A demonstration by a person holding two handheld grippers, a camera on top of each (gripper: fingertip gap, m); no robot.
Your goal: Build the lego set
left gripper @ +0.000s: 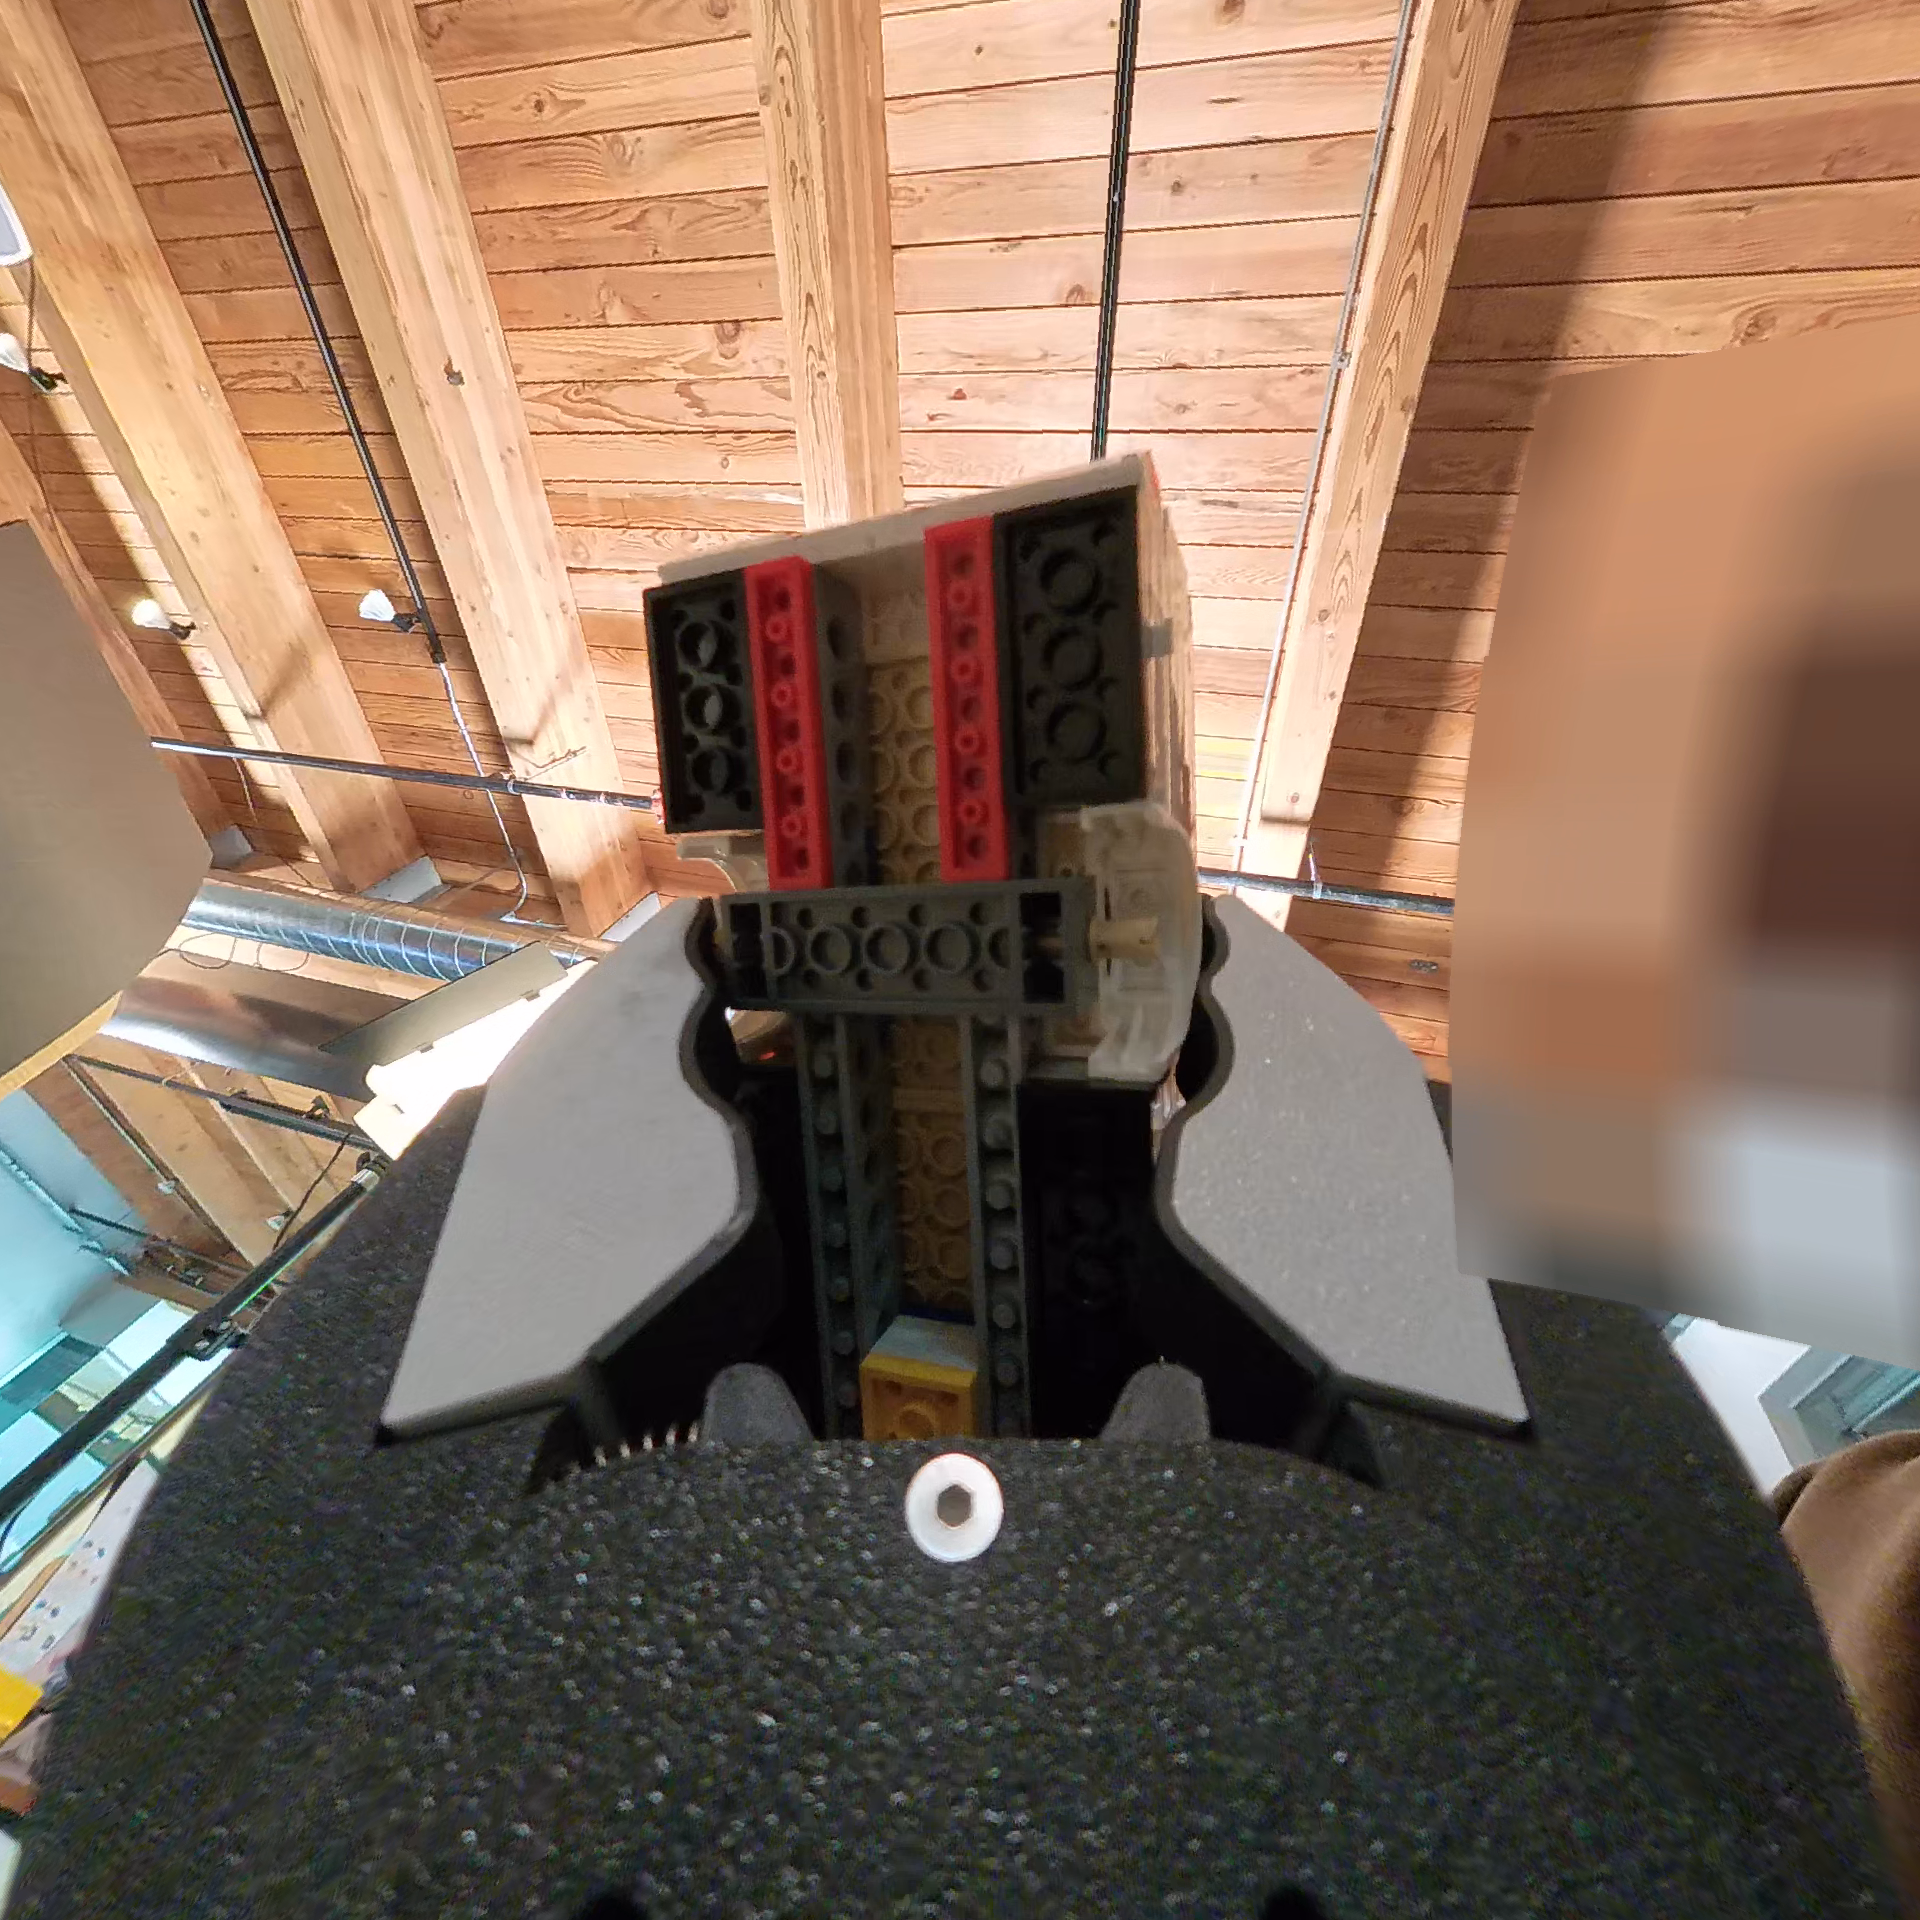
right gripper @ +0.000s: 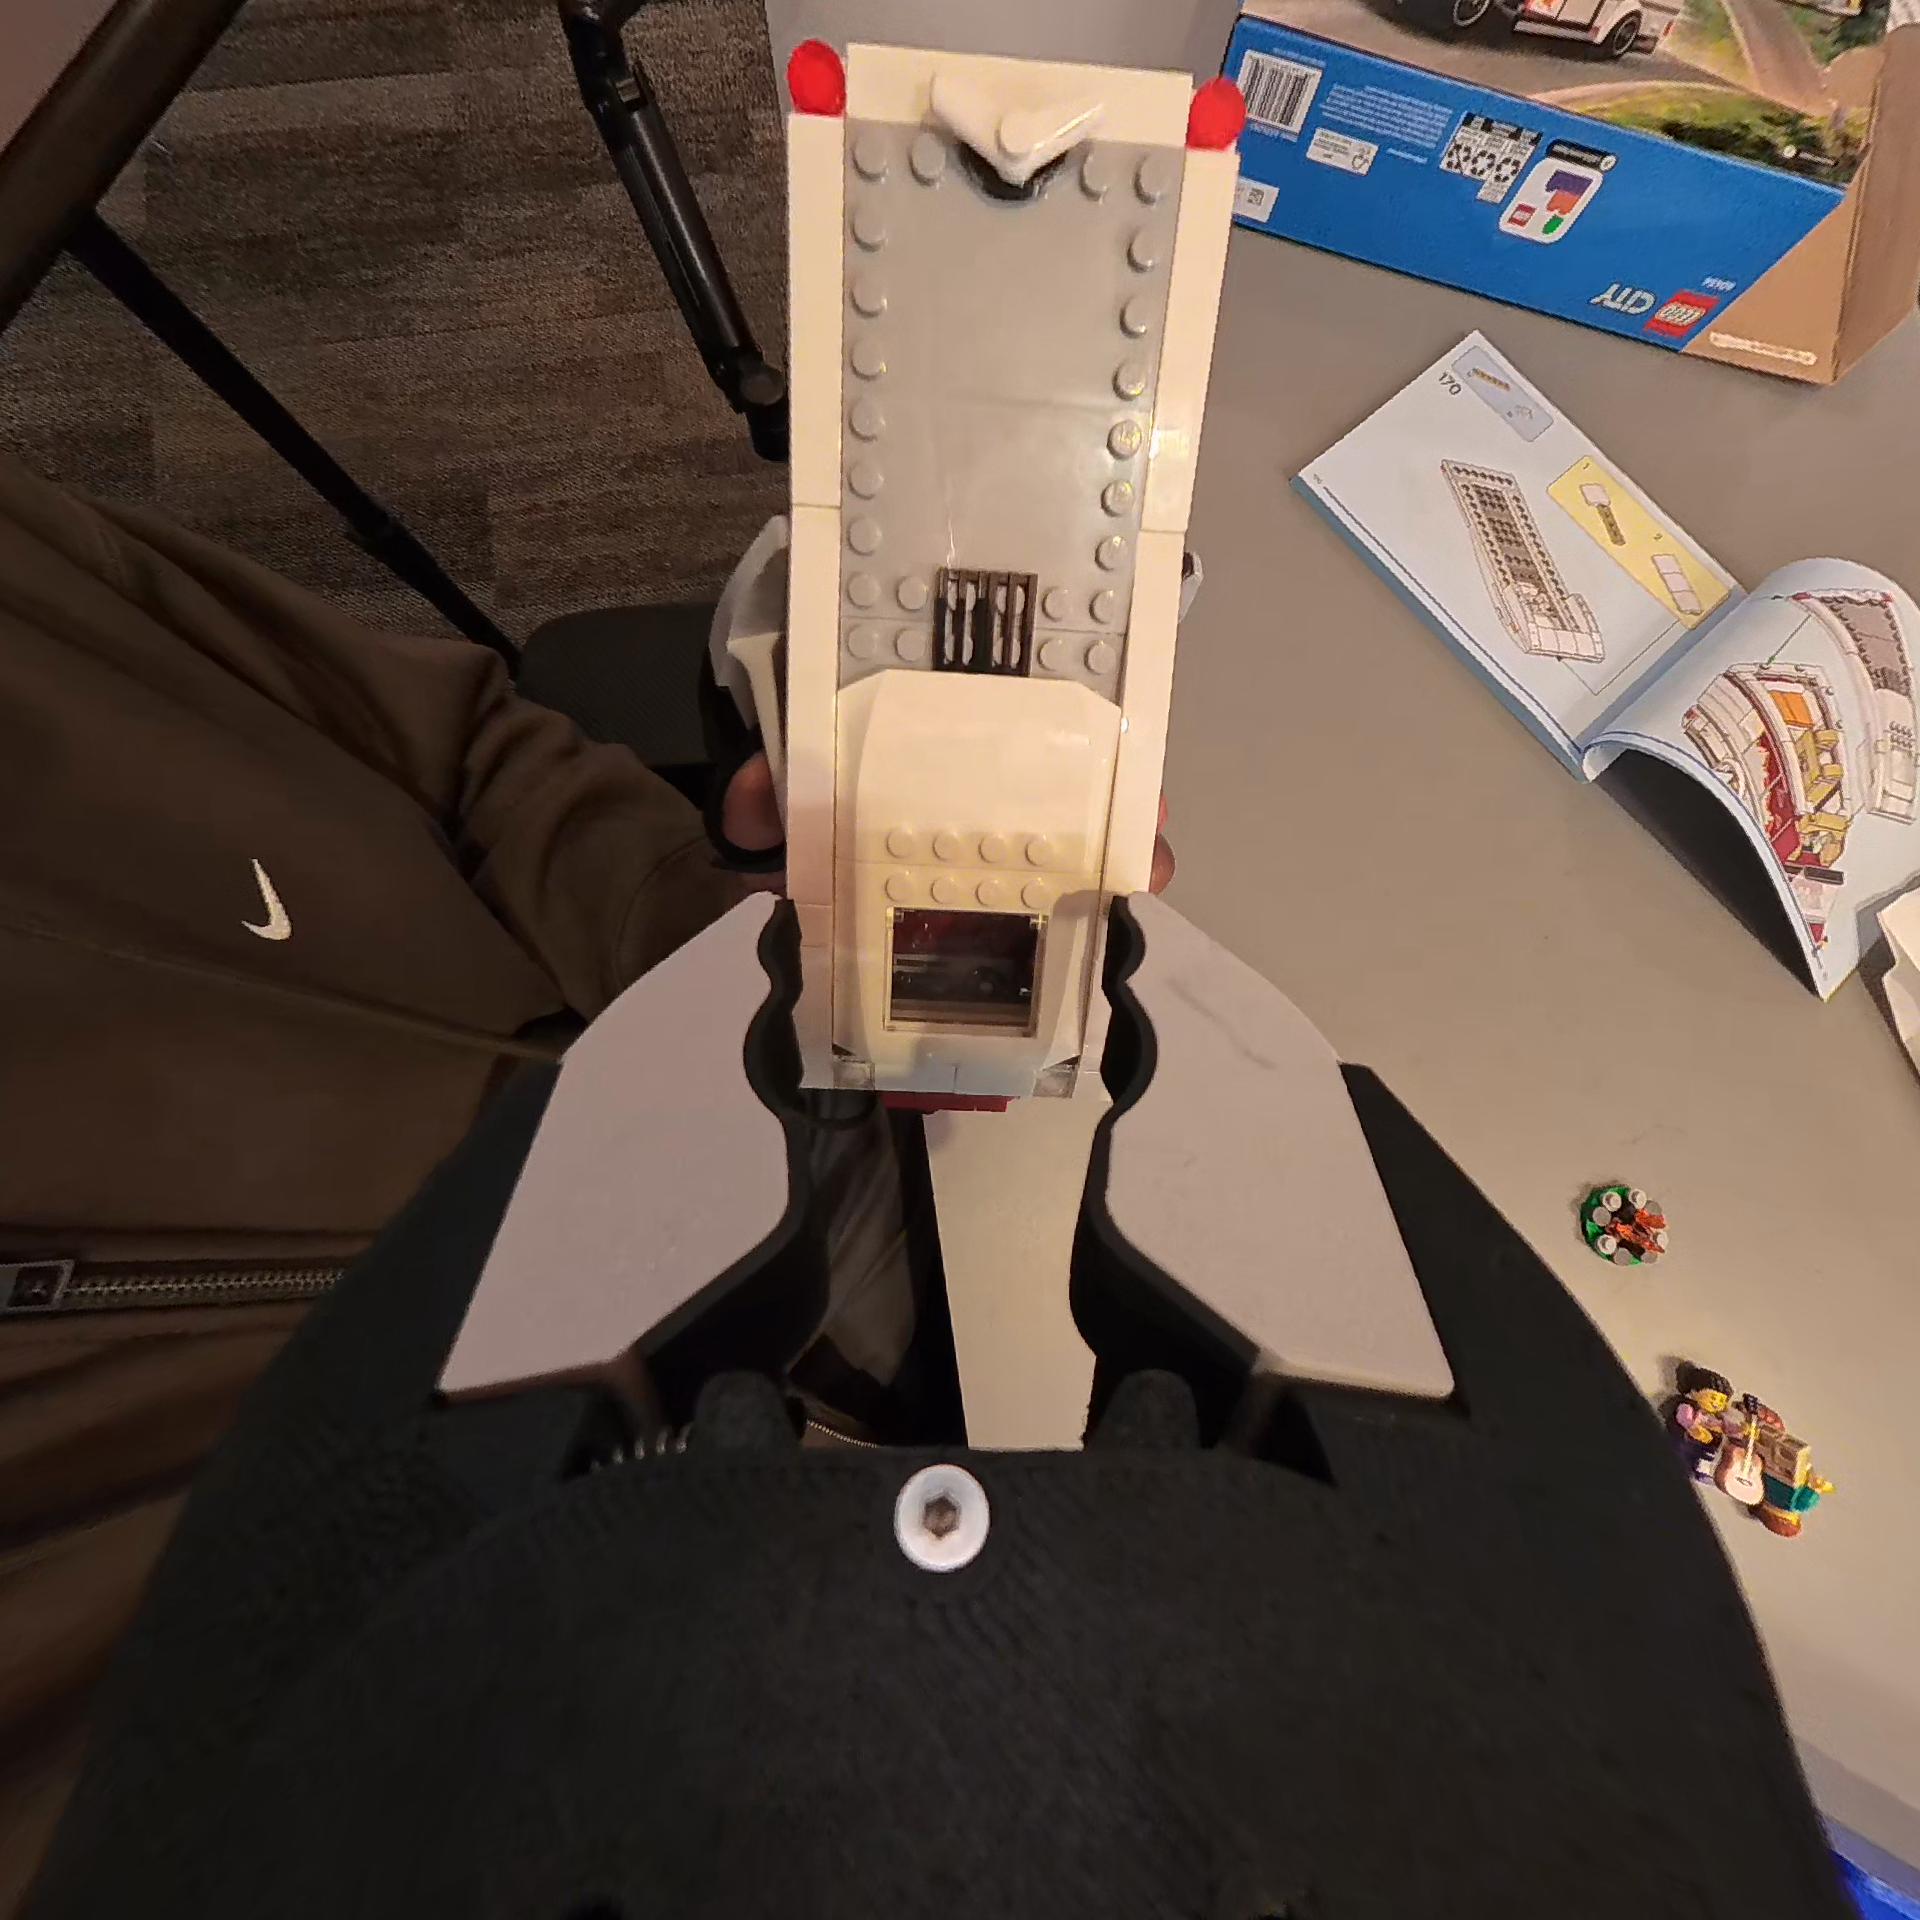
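Note:
Both grippers grip one toy-brick vehicle. In the right wrist view I see its white and grey roof (right gripper: 997,416) from above, with red studs at the far end. My right gripper (right gripper: 945,987) is shut on its near end, pads against both white sides by a small window. In the left wrist view I see its underside (left gripper: 894,707) against the ceiling: black, red, tan and dark grey plates. My left gripper (left gripper: 956,945) is shut across a dark grey cross plate and a clear white wheel arch (left gripper: 1138,935). A person's fingertips (right gripper: 746,810) show beside the vehicle.
A grey table (right gripper: 1351,935) carries a blue toy box (right gripper: 1538,187), an open instruction booklet (right gripper: 1621,665), a small green round piece (right gripper: 1623,1224) and a minifigure group (right gripper: 1745,1455). A person in a brown jacket (right gripper: 260,831) is at left. Wooden ceiling beams (left gripper: 821,260) are overhead. Tip to tip, the grippers are about 7 cm apart.

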